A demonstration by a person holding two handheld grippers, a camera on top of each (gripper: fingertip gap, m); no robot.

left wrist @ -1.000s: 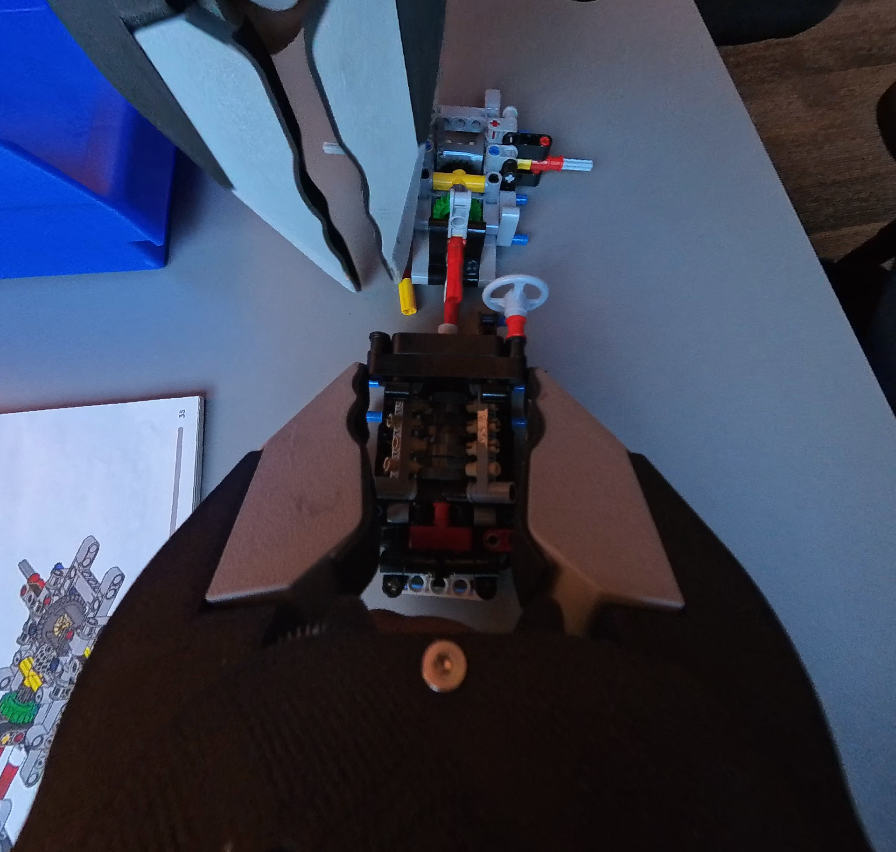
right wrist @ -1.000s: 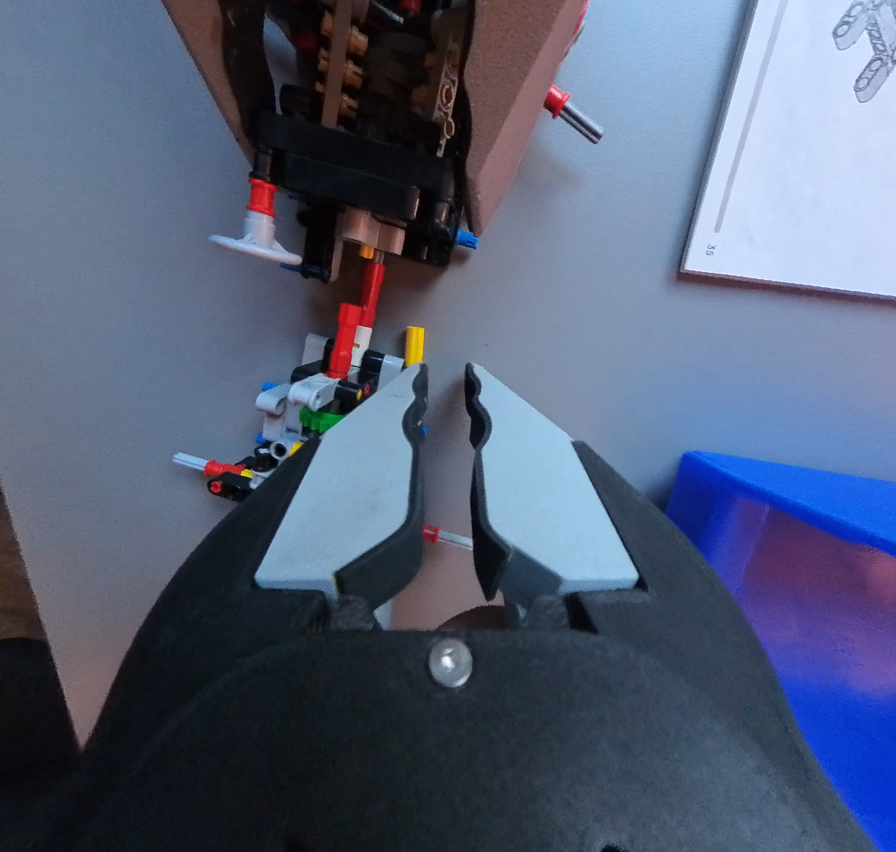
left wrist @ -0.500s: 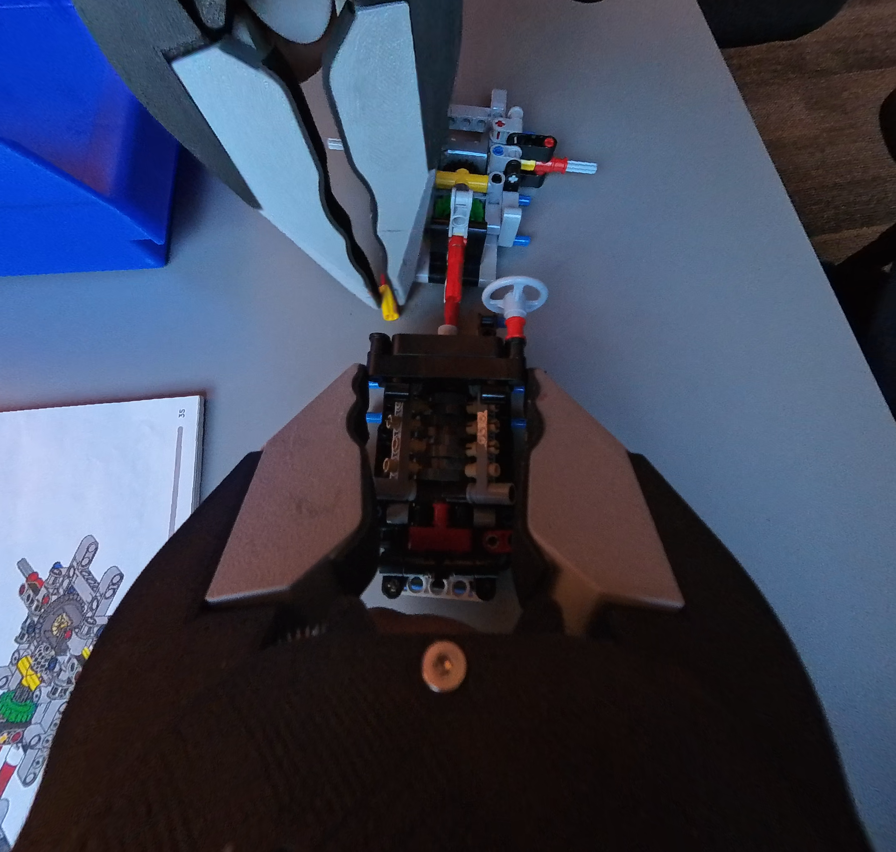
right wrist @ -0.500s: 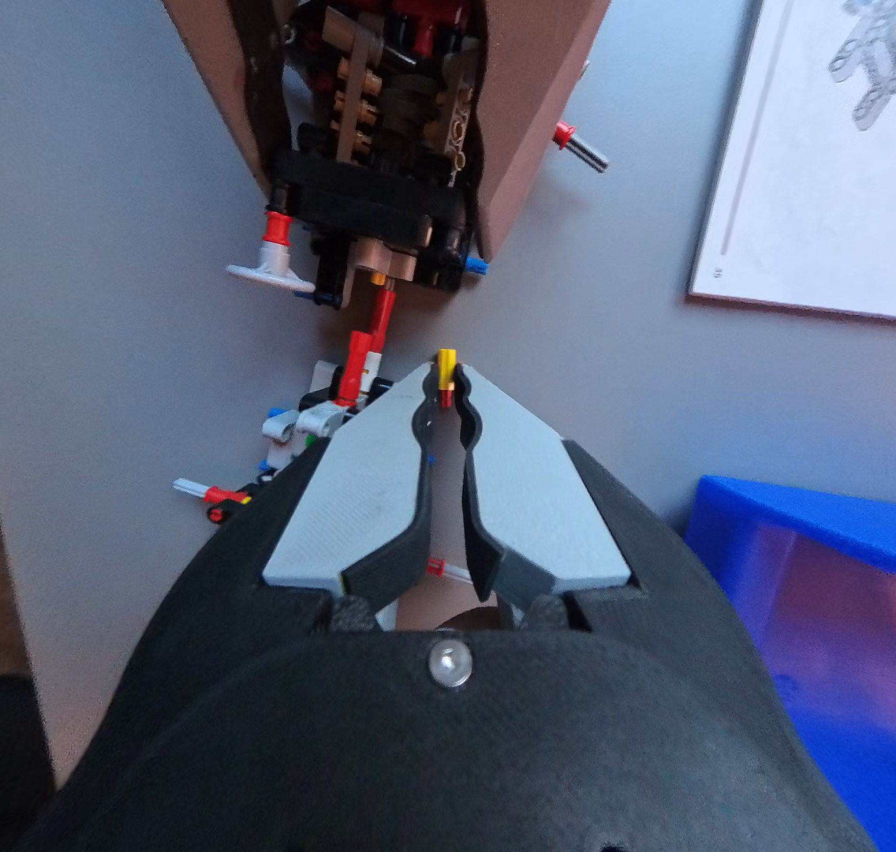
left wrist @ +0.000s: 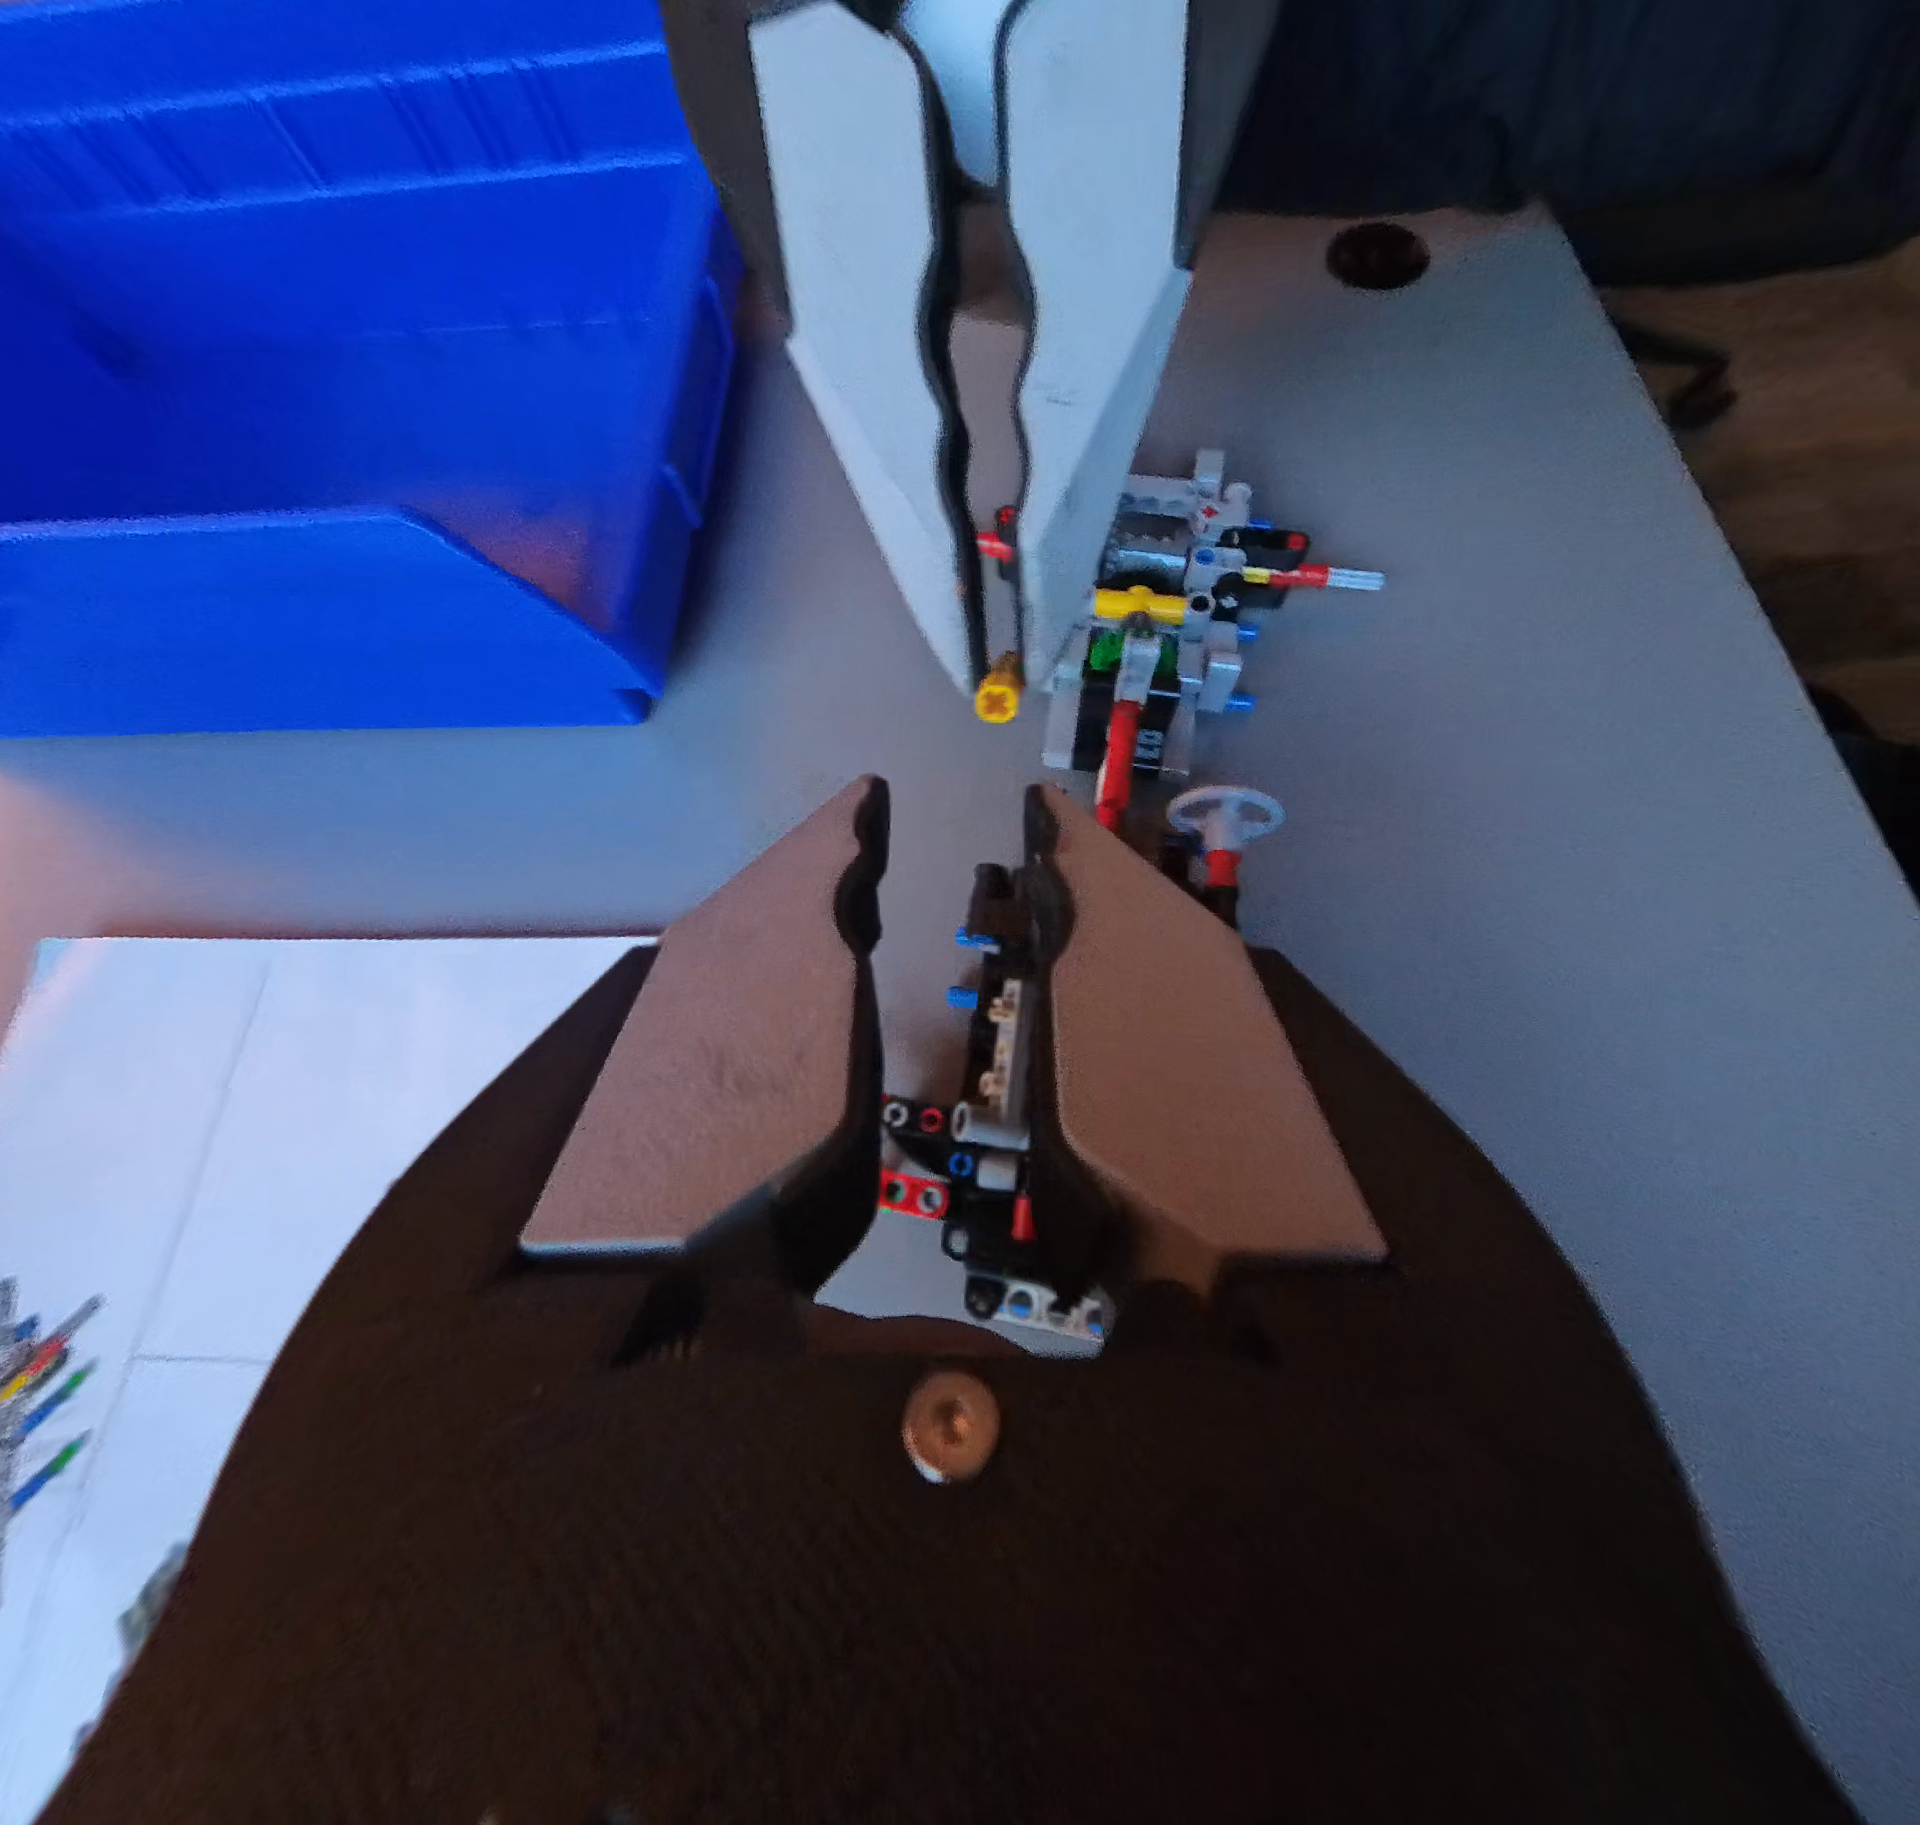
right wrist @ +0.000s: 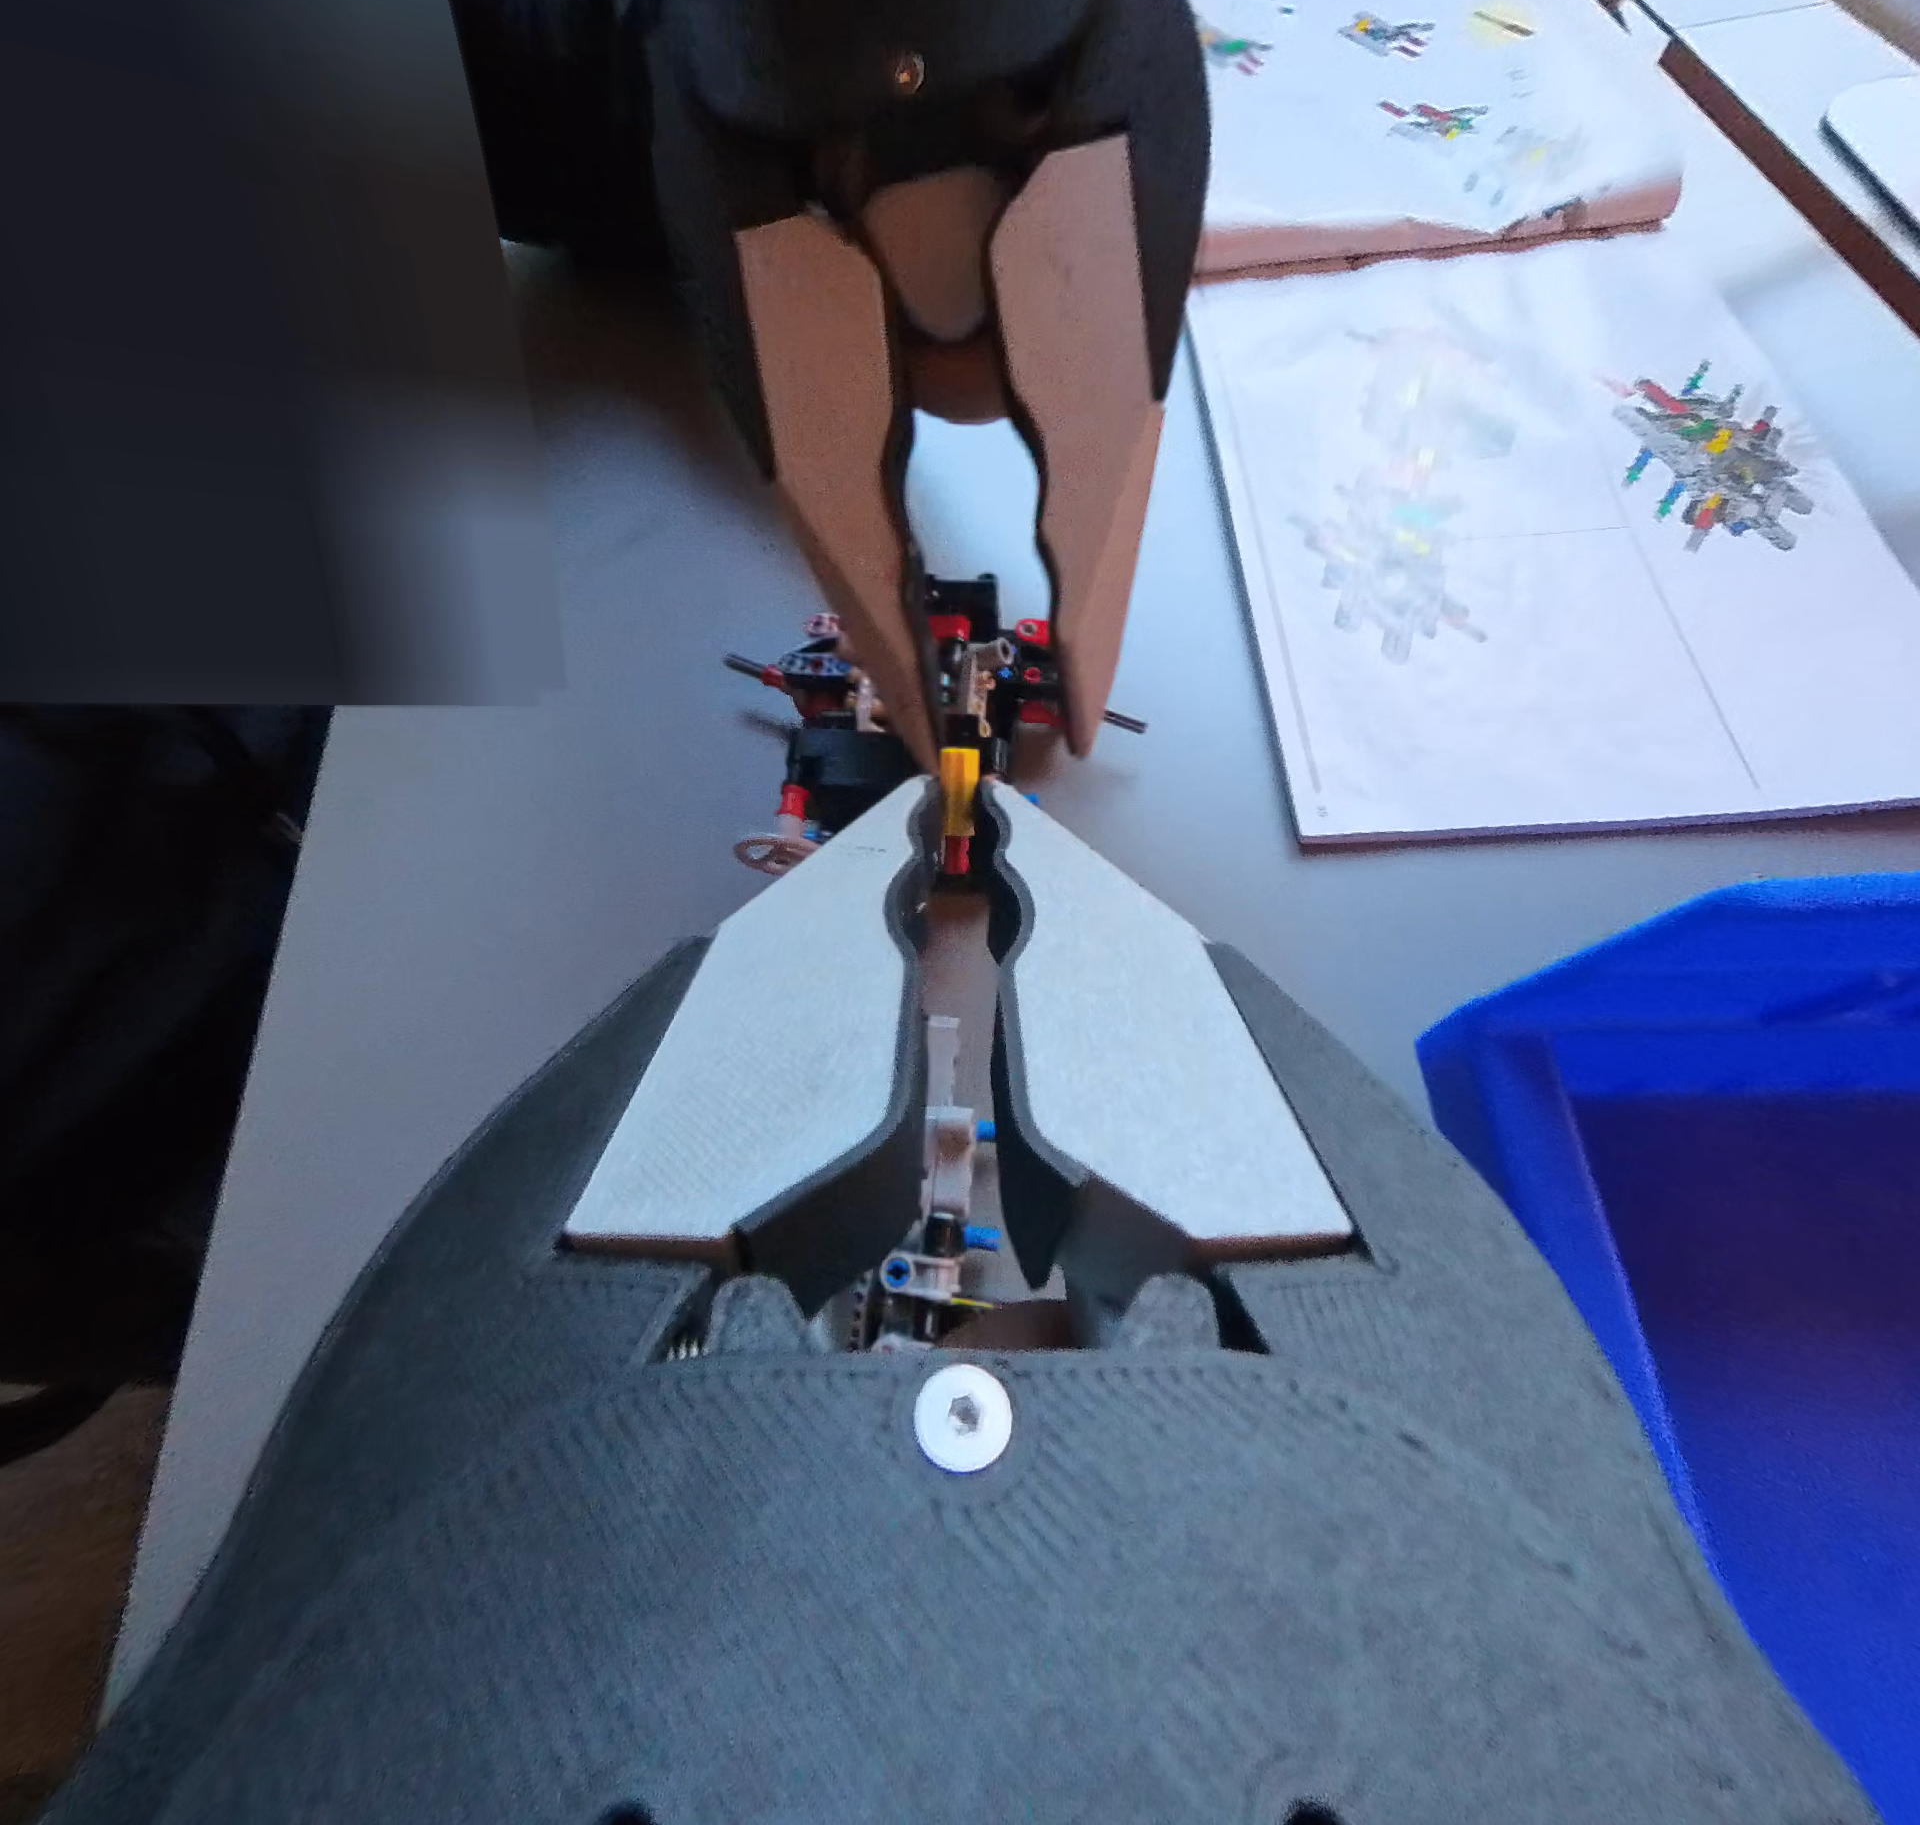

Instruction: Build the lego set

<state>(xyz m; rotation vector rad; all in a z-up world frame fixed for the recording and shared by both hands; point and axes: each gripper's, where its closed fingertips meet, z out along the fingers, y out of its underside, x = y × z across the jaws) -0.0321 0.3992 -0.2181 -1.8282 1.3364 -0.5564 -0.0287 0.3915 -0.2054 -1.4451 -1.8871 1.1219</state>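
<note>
The right gripper (right wrist: 954, 788) pinches a small yellow-and-red peg (right wrist: 956, 796) at its fingertips. The left gripper (left wrist: 956, 788) stands parted above the black brick assembly (left wrist: 997, 1048) on the grey table (left wrist: 1455, 944), gripping nothing. Beside them lies an open instruction booklet (right wrist: 1558, 549); its small print is illegible.

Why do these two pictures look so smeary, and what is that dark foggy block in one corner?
Left wrist view: motion blur throughout, the blue bin and booklet soft, straight edges bowed by the wide lens. Right wrist view: sharper near the yellow peg, glare whitening the booklet page; the top-left dark patch is masking added afterwards.
</note>
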